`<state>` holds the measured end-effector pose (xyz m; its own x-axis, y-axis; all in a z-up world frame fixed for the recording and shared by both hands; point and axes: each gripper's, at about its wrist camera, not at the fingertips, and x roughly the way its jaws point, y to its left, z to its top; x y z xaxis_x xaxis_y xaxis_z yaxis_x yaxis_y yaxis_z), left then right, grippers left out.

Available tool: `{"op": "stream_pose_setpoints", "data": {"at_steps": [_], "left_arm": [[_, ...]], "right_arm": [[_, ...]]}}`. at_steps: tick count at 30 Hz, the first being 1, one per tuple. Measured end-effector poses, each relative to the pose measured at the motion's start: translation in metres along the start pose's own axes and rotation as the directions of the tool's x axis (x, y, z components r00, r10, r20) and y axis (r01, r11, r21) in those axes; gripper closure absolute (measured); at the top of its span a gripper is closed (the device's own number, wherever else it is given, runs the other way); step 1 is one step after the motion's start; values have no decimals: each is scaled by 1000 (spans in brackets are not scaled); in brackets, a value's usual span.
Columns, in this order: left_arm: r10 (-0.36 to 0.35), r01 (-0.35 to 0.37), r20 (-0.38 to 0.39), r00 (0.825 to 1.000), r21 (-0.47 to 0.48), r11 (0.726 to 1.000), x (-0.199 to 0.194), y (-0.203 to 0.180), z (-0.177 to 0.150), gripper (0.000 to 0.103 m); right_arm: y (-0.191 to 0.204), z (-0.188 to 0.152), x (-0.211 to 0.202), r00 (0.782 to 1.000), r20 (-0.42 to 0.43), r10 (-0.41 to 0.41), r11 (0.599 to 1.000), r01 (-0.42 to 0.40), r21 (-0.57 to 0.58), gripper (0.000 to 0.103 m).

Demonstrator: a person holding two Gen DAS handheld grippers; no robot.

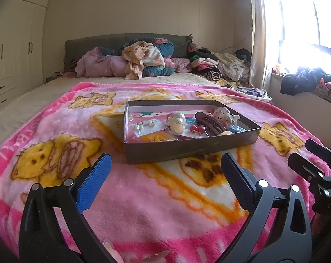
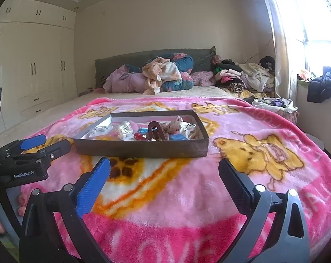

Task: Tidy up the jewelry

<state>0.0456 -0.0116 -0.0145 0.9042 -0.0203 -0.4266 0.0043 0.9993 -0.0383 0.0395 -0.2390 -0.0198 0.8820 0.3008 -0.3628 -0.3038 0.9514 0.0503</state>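
Observation:
A shallow dark cardboard box [image 1: 187,151] sits on a pink bear-print blanket [image 1: 143,208] on the bed. It holds jewelry and hair pieces: pearl earrings on a card [image 1: 143,125], a clear bag of beads [image 1: 176,122], a brown hair claw [image 1: 209,122], a red piece [image 1: 197,129] and a small plush charm [image 1: 223,114]. The box also shows in the right wrist view [image 2: 141,149]. My left gripper [image 1: 165,164] is open and empty, just short of the box's near wall. My right gripper [image 2: 164,171] is open and empty, also just short of the box.
Piles of clothes and bedding [image 1: 143,59] lie at the head of the bed, with more clothes [image 1: 220,65] at the right. A window ledge with dark garments [image 1: 308,81] is at the right. Wardrobes [image 1: 12,50] line the left wall.

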Motion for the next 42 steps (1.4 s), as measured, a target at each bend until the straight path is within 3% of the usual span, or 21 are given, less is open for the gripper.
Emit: {"op": "stream_pose_setpoints", "data": {"at_steps": [42], "left_arm": [[-3, 3, -11, 1000, -6, 1000, 0, 0, -1, 11]], "right_arm": [[1, 0, -1, 1000, -4, -1, 1000, 1, 3, 7]]}}
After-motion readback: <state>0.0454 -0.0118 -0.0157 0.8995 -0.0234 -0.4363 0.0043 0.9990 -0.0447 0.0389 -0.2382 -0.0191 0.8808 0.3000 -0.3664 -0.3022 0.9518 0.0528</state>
